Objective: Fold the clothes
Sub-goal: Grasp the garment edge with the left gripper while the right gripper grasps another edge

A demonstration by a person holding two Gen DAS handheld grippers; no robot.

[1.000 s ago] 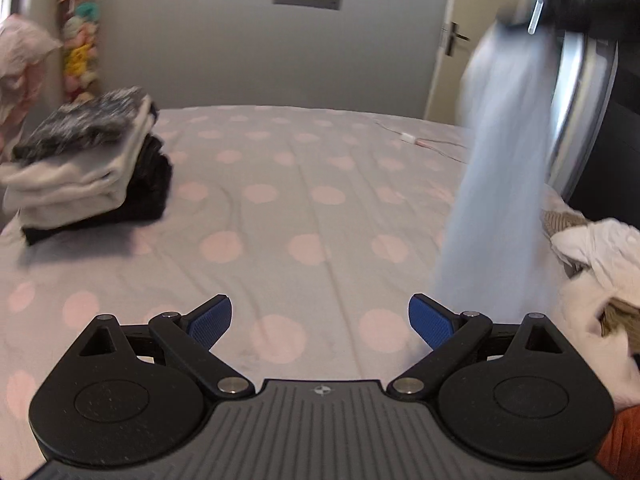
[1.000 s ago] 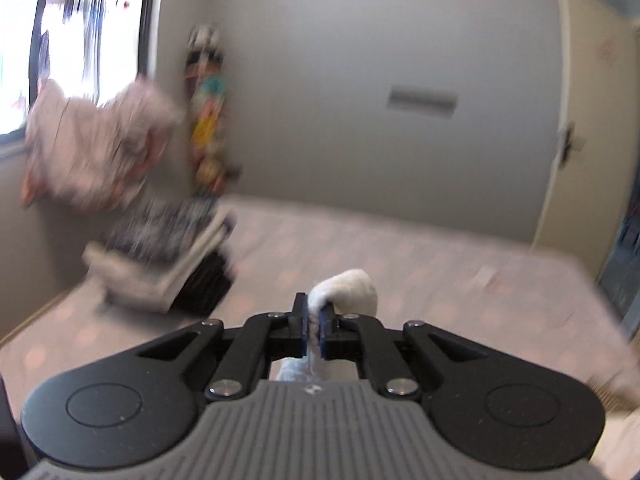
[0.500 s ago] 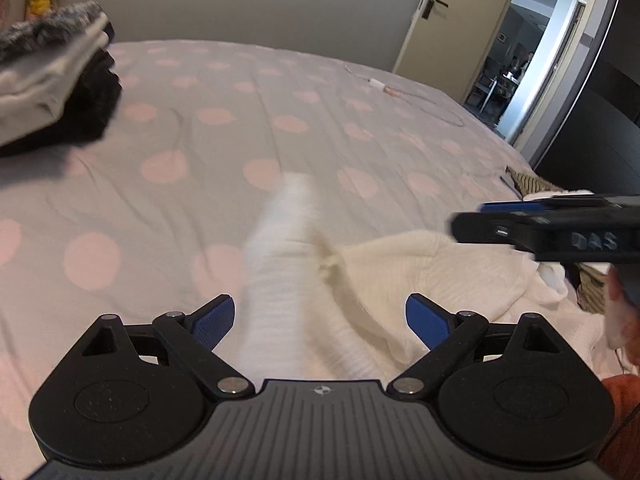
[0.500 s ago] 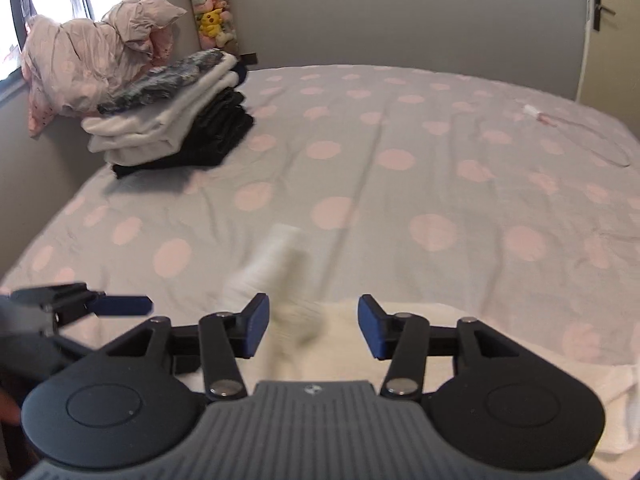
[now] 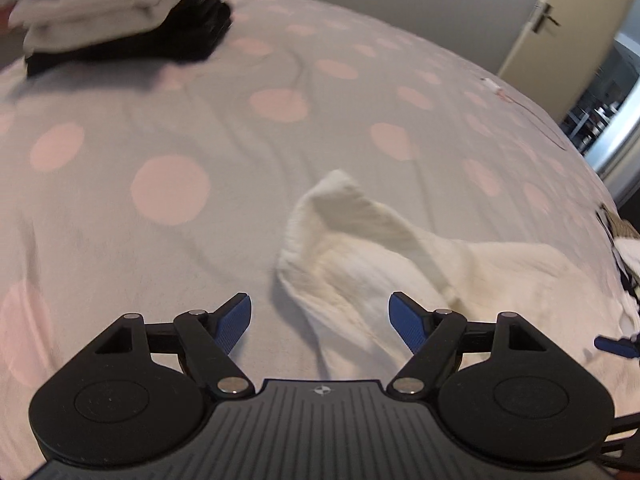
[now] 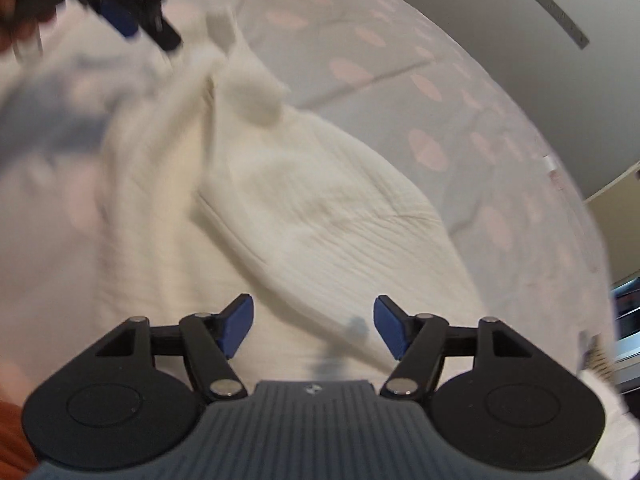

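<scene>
Both the left gripper and the right gripper are matte black with ribbed grey bodies, round side discs, silver pivot screws and blue ribbed finger pads.

Left black two-finger gripper with blue pads: jaws spread wide, nothing between them, pointing forward and low. Right black two-finger gripper with blue pads: jaws likewise spread wide and empty, tilted steeply downward.

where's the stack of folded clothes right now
In the left wrist view, the stack of folded clothes sits at the bed's far left, beyond the cream garment.
</scene>
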